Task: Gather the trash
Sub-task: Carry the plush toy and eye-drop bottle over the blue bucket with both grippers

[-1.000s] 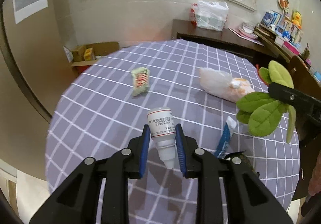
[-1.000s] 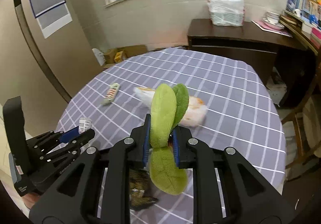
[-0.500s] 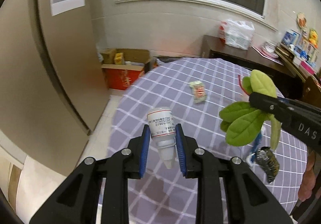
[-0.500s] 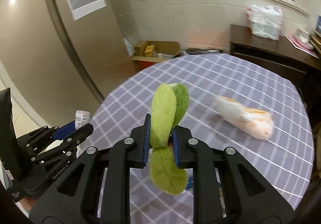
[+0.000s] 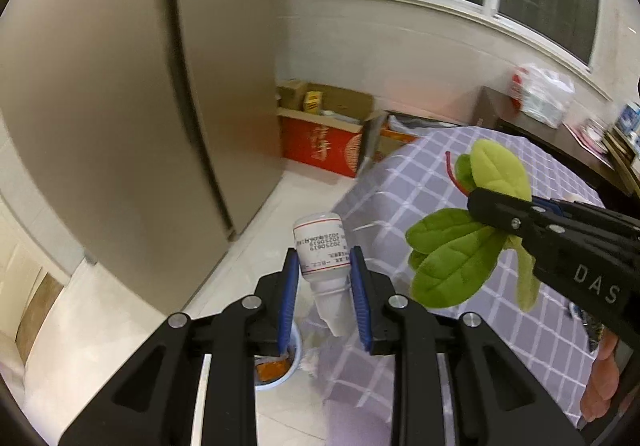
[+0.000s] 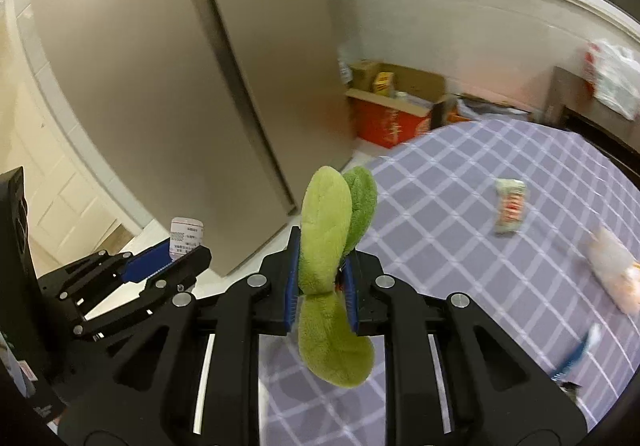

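Left wrist view: the left gripper point(image 5: 325, 288) is clamping a white bottle point(image 5: 322, 252), cap end pointing back between the fingers.
Right gripper point(image 6: 319, 288): it is squeezing a green plush leaf point(image 6: 326, 246) between its blue pads.
Bin point(image 5: 280, 364): it is sitting on the floor below the left gripper, beside the desk point(image 5: 500, 334).
Wrapper point(image 6: 510, 206): it is lying on the desk, ahead and right of the right gripper.
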Demonstrator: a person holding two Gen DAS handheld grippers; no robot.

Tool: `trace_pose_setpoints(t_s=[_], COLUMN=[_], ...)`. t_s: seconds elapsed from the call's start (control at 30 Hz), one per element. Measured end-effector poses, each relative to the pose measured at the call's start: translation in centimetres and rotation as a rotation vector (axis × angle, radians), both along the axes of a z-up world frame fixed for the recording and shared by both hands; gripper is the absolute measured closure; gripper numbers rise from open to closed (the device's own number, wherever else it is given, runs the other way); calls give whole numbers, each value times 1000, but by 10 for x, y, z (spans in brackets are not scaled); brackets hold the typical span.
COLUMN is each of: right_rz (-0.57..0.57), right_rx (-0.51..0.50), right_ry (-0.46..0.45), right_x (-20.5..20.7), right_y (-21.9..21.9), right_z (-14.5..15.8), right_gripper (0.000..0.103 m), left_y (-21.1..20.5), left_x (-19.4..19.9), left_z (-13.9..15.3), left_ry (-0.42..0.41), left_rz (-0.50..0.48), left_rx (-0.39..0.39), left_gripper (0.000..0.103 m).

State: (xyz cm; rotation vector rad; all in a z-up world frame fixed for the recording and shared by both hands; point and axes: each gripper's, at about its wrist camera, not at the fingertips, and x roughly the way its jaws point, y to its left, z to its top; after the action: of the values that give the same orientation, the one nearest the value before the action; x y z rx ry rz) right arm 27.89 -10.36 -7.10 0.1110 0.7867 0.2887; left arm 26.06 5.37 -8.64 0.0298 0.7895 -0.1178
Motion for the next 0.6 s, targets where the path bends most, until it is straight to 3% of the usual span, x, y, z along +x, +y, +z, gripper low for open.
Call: trace_pose_setpoints(t_s=[0.33, 0.6], right_rz=[120, 167], right_rx=[-31, -78], right_ry=[53, 143], right_x=[27, 53], right_y=[84, 138], right_z=[-18, -58], right_gripper=[84, 84], left_y=[72, 117], left_x=[12, 26], left_z=[-29, -69], left_ry=[62, 150], left_rz=[120, 173], left_rx=[-44, -53], left_gripper=[78, 78])
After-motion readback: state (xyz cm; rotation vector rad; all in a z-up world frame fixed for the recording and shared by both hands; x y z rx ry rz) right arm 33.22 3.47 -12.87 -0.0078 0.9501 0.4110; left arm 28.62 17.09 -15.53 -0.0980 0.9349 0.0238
